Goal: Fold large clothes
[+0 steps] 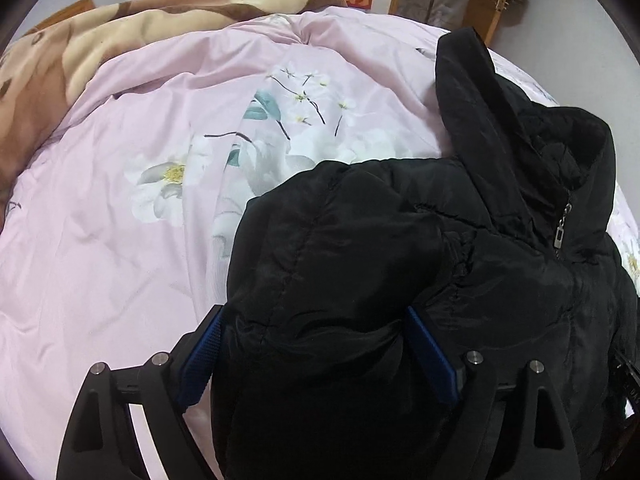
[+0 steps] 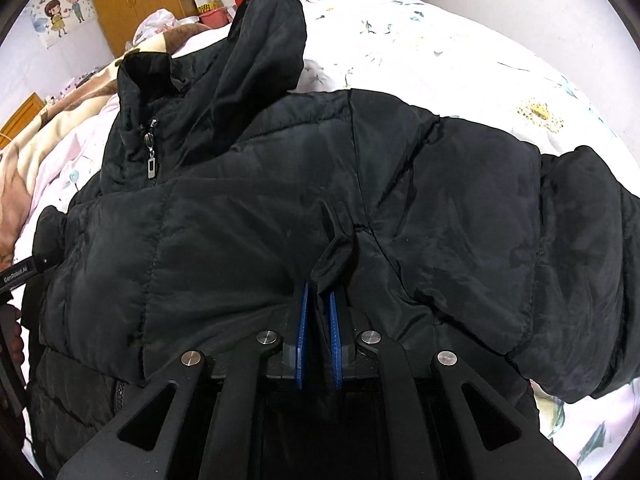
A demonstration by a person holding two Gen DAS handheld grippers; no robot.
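Jacket [image 2: 280,184] lies on bed [image 1: 100,260]; right gripper [image 2: 319,304] pinches its fabric, left gripper [image 1: 314,328] seemingly straddles sleeve [image 1: 328,280] loosely.

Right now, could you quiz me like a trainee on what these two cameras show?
1. True or false: the black jacket lies on a flowered quilt.
2. Which hand-held gripper pinches a fold of jacket fabric: A left, B right?
3. Fill in: the jacket's zipper pull hangs just below the ____.

Key: 1 true. 2 B; the left stands wide around a padded sleeve. 3 collar.
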